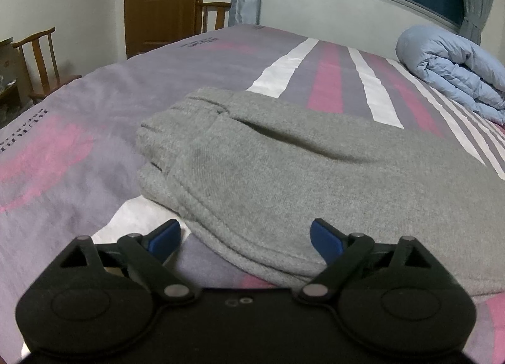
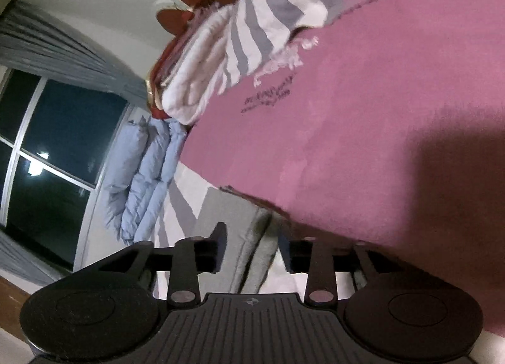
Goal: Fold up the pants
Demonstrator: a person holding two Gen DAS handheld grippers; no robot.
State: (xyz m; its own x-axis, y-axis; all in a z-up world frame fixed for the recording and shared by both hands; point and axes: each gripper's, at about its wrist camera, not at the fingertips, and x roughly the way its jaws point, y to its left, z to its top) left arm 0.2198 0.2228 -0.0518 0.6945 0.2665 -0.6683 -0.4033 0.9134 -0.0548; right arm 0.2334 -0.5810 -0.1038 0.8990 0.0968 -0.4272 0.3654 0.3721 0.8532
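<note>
Both grippers, left gripper (image 1: 246,234) and right gripper (image 2: 251,248), stand apart, holding nothing. Pants (image 1: 284,168) lie folded at twelve o'clock on the bedspread (image 1: 79,105); press edges flat, I'd judge.

Tilted view, right gripper (image 2: 251,248) open around grey pants (image 2: 249,256) edge, pink bedspread (image 2: 378,111), blue duvet (image 2: 145,174)

grey pants (image 1: 284,174), pink-grey-white striped bedsheet (image 1: 328,80), pale blue duvet (image 1: 457,70)

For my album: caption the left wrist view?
Open left hand-held gripper hovers at folded grey pants on a striped bed.
</note>
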